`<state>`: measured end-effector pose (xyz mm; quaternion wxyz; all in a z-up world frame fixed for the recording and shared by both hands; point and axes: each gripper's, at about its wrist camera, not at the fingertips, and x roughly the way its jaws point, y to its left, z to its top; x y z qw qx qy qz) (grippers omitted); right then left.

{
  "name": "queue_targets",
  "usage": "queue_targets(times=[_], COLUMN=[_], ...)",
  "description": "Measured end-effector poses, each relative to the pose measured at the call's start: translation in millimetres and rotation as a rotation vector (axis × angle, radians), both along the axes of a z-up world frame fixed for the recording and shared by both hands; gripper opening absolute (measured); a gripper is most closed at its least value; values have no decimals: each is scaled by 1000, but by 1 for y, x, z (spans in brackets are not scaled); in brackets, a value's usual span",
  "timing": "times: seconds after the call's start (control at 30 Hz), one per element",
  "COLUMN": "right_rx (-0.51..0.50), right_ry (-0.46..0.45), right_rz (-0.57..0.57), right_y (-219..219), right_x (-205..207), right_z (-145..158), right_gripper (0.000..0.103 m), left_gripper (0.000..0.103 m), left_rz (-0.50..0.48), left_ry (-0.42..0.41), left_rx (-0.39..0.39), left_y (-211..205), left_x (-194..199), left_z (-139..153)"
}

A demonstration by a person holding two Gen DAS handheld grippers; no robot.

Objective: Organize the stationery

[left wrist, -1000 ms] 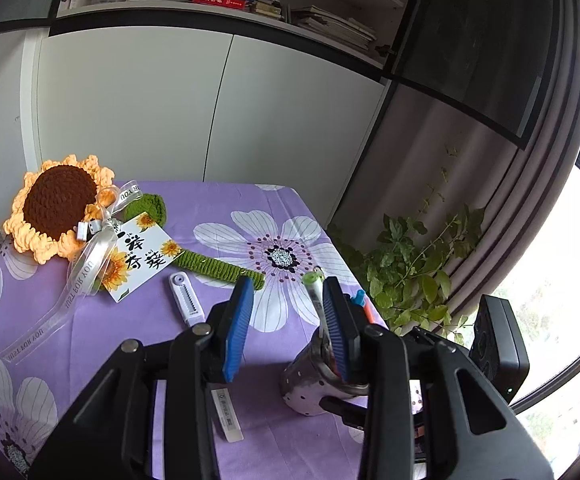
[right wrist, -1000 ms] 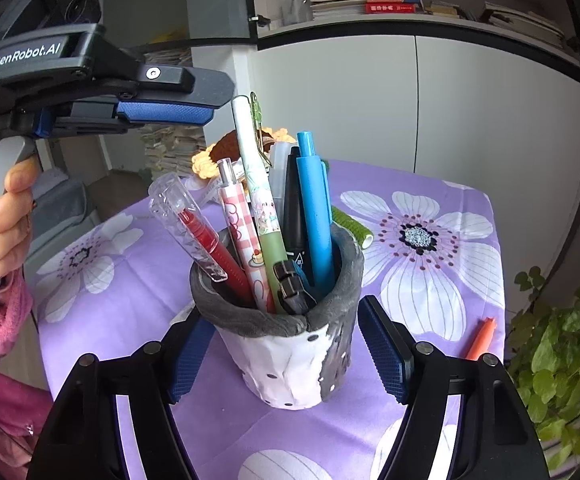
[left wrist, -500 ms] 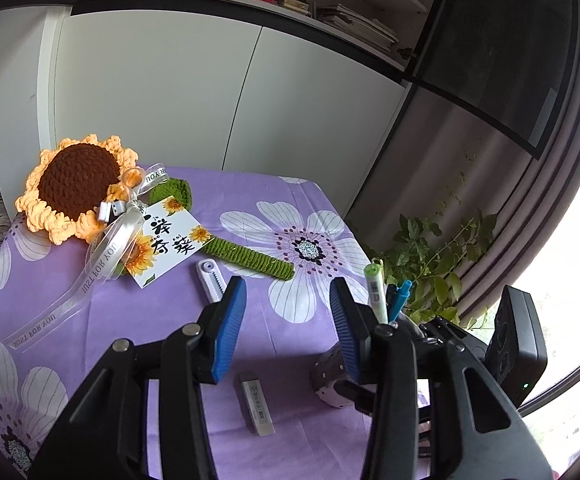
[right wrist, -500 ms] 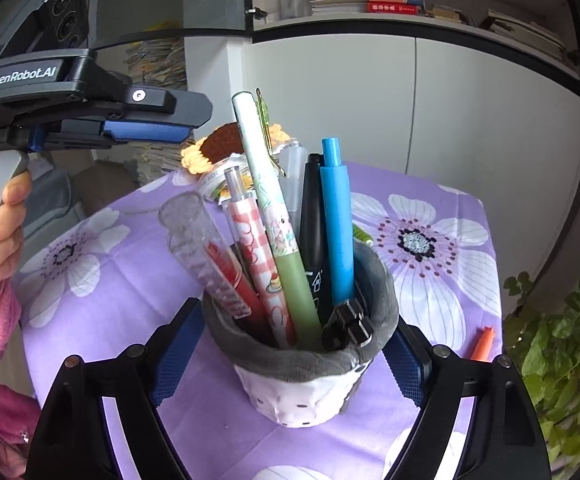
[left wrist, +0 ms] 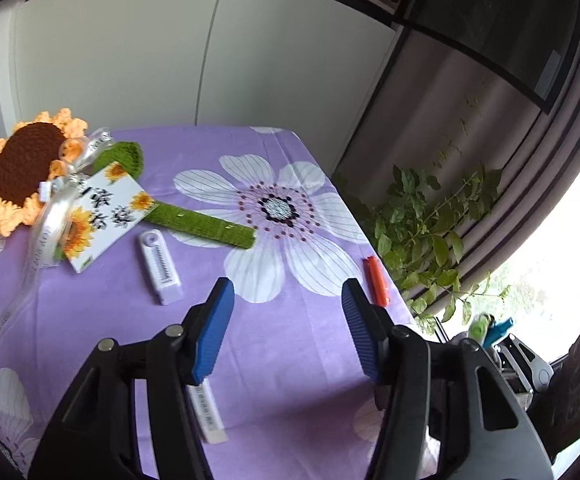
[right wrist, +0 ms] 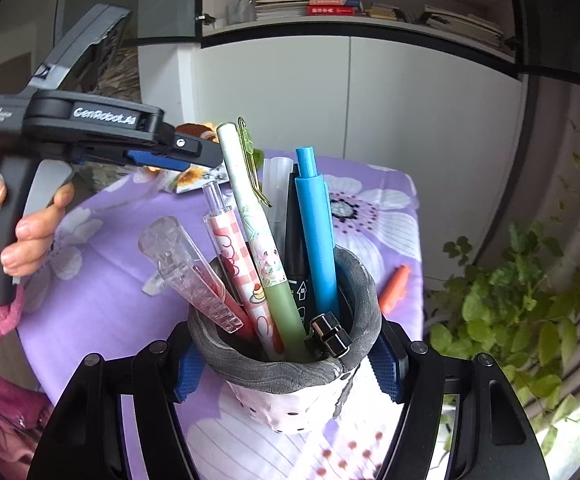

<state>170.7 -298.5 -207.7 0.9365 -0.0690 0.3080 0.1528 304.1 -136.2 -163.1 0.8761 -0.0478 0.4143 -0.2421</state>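
Observation:
My right gripper (right wrist: 286, 368) is shut on a grey-rimmed white pen cup (right wrist: 290, 384) and holds it above the table; it is full of pens, among them a blue one (right wrist: 318, 236) and a green one (right wrist: 258, 232). My left gripper (left wrist: 286, 324) is open and empty above the purple flowered tablecloth (left wrist: 298, 344); it also shows in the right wrist view (right wrist: 194, 156). On the cloth lie an orange pen (left wrist: 376, 280), a white correction tape (left wrist: 160, 266) and a white eraser (left wrist: 208, 412), partly hidden under the left finger (left wrist: 210, 330).
A crocheted sunflower (left wrist: 26, 168) with a green stem (left wrist: 206, 226), a ribbon and a card (left wrist: 102, 216) lies at the far left. A leafy plant (left wrist: 430, 220) stands past the table's right edge. White cabinets (left wrist: 194, 52) are behind.
The right gripper has lifted the pen cup off the table and out of the left wrist view's centre. The left gripper has opened wider and moved forward over the cloth, uncovering the orange pen.

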Motion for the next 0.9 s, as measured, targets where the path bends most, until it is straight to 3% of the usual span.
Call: queue_targets(times=[0.1, 0.33, 0.67, 0.73, 0.8, 0.9], right_rx=[-26, -22, 23, 36, 44, 54], right_ry=[10, -11, -14, -16, -20, -28], right_rz=[-33, -89, -233, -236, -234, -230], right_y=[-10, -34, -76, -81, -85, -88], right_x=[-18, -54, -57, -55, -52, -49], right_z=[1, 9, 8, 7, 6, 5], right_gripper=[70, 70, 70, 70, 70, 70], left_gripper=[55, 54, 52, 45, 25, 20], left_rz=[-58, -118, -87, -89, -97, -101], left_ry=[74, 160, 203, 186, 191, 225], left_rx=[11, 115, 177, 201, 233, 248], left_y=[-40, -121, -155, -161, -168, -173], left_x=[11, 34, 54, 54, 56, 60], left_z=[-8, -32, -60, -61, -65, -74])
